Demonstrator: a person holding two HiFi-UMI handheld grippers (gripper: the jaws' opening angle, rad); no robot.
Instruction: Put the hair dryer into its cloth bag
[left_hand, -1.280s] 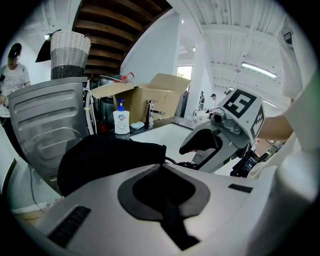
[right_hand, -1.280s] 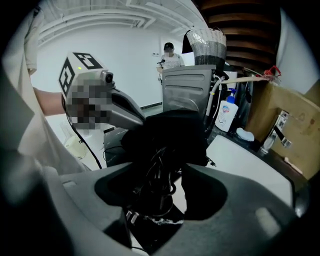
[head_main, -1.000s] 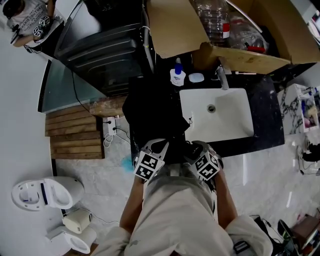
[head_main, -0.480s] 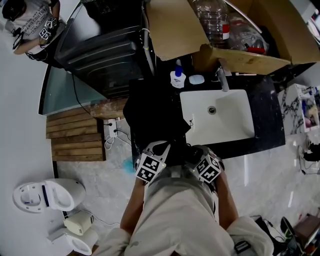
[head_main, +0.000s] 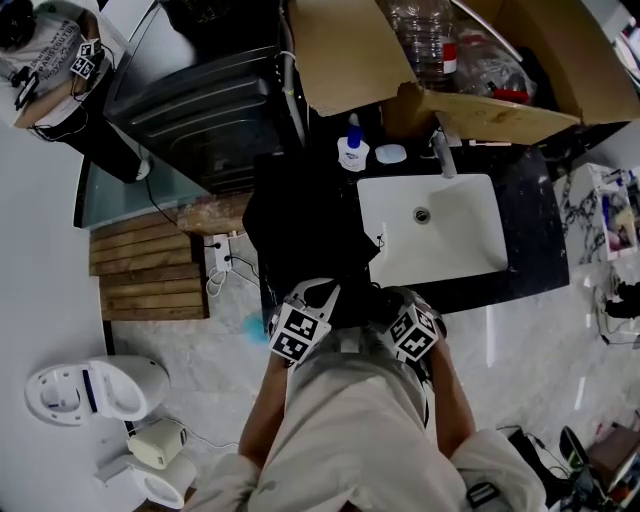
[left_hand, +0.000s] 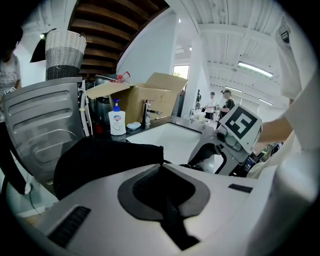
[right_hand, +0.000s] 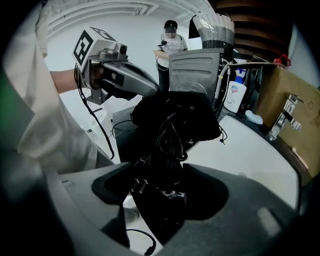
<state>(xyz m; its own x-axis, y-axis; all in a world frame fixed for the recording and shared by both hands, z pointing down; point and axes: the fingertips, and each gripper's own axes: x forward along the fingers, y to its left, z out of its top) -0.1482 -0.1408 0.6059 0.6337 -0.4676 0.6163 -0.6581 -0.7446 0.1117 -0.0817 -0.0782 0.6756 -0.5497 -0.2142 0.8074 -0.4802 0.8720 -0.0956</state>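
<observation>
**Right gripper lets go, left gripper pinches the bag**

The right gripper (right_hand: 165, 187) has its jaws wide apart, and they have just been opening. The black hair dryer (right_hand: 157, 212) sits between them, but the pads do not squeeze it. Its cord (right_hand: 170, 142) is bunched up just above. The plug (right_hand: 137, 186), with two prongs, sticks out beside the cord. The cord runs up into the black cloth bag (right_hand: 185, 112). I cannot tell how much of the dryer is inside the bag.

The left gripper (left_hand: 161, 167) is clamped tight on the edge of the bag and holds it up. The bag sits on the dark counter (head_main: 530, 240), just left of the white sink (head_main: 440, 250). A soap bottle (head_main: 350, 150) stands behind the sink, near a cardboard box (head_main: 340, 50). A person (right_hand: 170, 42) stands far behind the bag.
</observation>
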